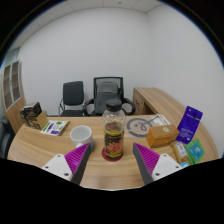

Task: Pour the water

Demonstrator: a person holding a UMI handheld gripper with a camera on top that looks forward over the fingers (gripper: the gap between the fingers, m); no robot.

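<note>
Gripper [111, 163] fingers spread apart, bottle [113, 131] upright between and just ahead, white cup [80, 133] beside, near table edge [110, 183], bare wood around.

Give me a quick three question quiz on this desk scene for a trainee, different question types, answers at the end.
1. True or false: the bottle stands upright on the desk.
2. Where is the white cup relative to the bottle? A) on its left B) on its right C) on top of it
3. Fill in: the gripper is ____, with the bottle just ahead of its fingers.

Key: 1 true. 2 A. 3 open; neither pad touches the bottle.
</note>
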